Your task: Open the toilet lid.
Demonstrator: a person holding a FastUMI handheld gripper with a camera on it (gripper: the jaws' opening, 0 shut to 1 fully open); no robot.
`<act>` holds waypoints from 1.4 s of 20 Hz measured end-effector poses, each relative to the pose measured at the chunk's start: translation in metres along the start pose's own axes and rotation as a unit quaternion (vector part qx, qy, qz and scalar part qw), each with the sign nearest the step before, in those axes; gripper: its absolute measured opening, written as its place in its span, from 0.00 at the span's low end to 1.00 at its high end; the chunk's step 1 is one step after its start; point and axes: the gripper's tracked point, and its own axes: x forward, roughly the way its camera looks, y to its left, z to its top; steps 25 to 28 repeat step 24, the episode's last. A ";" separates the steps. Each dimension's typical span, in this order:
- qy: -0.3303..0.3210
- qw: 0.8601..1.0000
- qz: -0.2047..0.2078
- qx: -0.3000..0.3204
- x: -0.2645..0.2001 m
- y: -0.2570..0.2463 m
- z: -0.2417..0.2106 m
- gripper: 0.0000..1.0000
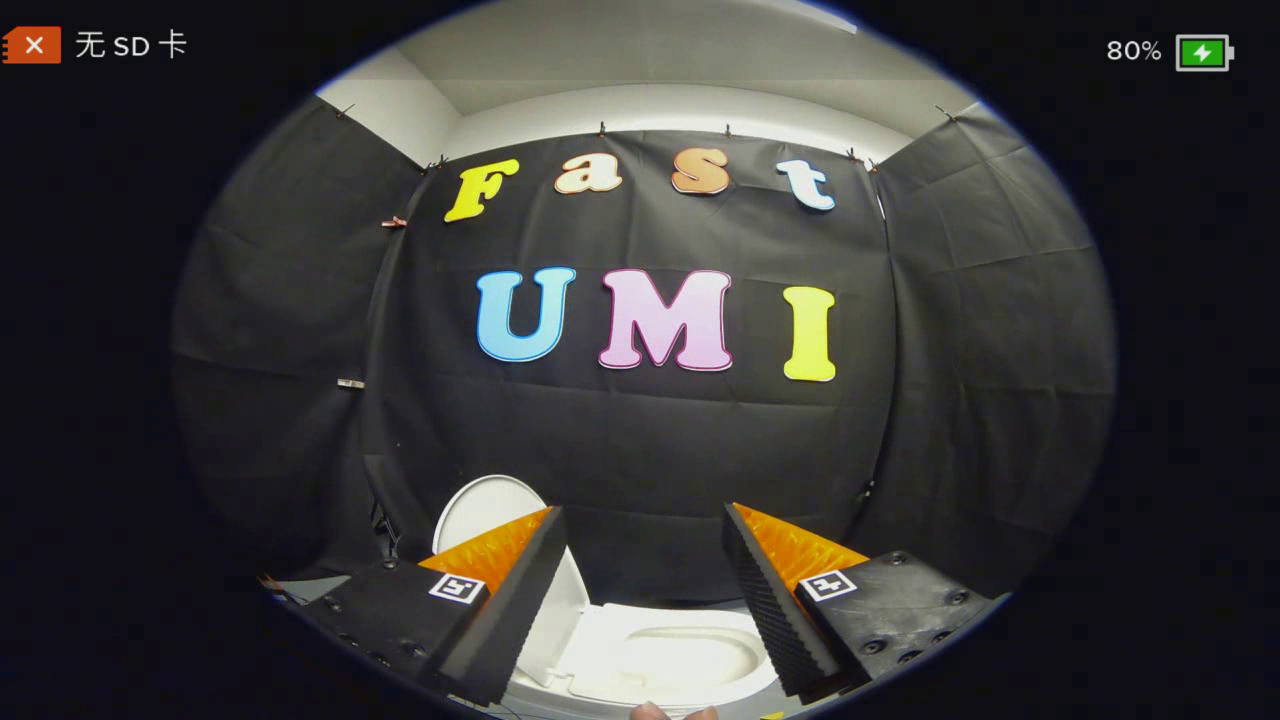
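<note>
A white toilet point(660, 655) sits below and just ahead of my fingers, its seat and bowl showing between them. Its white lid point(485, 510) stands raised, leaning back toward the black cloth wall, partly hidden behind my left finger. My gripper point(645, 590) hovers above the toilet and is open, with a wide gap and nothing held. The left fingertip point(545, 545) overlaps the lid's edge in the view; whether it touches I cannot tell. The right fingertip point(750, 560) hangs over the seat's right side.
Black cloth walls close the booth behind and on both sides of the toilet. A bit of a person's hand point(672, 712) shows just under the toilet's front rim. Cables lie on the floor left of the toilet point(385, 530).
</note>
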 end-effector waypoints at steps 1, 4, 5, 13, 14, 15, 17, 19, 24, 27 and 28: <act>0.000 1.000 0.000 0.000 -0.001 0.000 0.000 0.98; 0.000 1.000 0.000 -0.001 0.000 0.000 0.000 0.98; 0.000 1.000 0.001 -0.001 -0.001 0.000 0.001 0.98; -0.001 1.000 0.000 -0.003 -0.002 -0.003 0.003 0.98; -0.002 1.000 -0.001 -0.003 -0.003 -0.004 0.003 0.98; -0.002 1.000 -0.002 -0.004 -0.003 -0.004 0.004 0.98; -0.003 1.000 -0.003 -0.004 -0.002 -0.005 0.005 0.98; -0.003 1.000 -0.003 -0.003 -0.003 -0.005 0.005 0.98; -0.005 1.000 -0.001 -0.003 -0.004 -0.003 0.007 0.98; -0.005 1.000 -0.001 -0.003 -0.004 -0.003 0.007 0.98; -0.005 1.000 -0.001 -0.003 -0.004 -0.003 0.007 0.98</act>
